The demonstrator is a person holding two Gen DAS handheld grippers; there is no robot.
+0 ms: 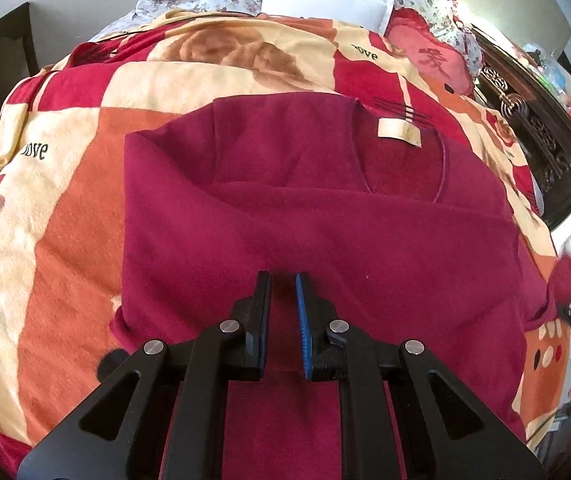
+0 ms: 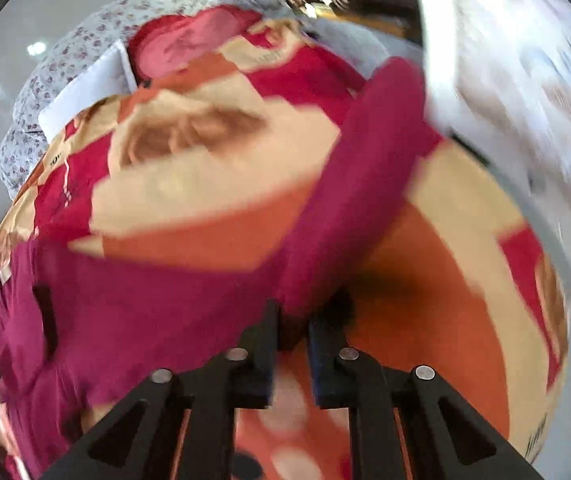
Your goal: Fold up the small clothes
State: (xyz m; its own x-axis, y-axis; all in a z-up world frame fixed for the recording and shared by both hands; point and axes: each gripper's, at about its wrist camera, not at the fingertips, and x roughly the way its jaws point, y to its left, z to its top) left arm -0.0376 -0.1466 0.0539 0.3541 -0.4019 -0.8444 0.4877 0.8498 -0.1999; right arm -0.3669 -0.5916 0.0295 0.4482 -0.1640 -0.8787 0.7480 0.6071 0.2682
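Lying flat on the blanket [image 1: 65,208], the maroon top [image 1: 325,220] stretches its sleeve [image 2: 369,184] away from the right gripper [image 2: 291,344], apparently pinching it, left gripper [image 1: 283,300] pressed together.

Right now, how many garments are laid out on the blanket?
1: a maroon top spread across the patterned blanket, one sleeve pinched in the right claw. Anything beneath it would be hidden.

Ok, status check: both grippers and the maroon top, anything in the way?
Left gripper shut, over maroon top. Right gripper shut on its sleeve. Top partly folded on blanket. Nothing in the way.
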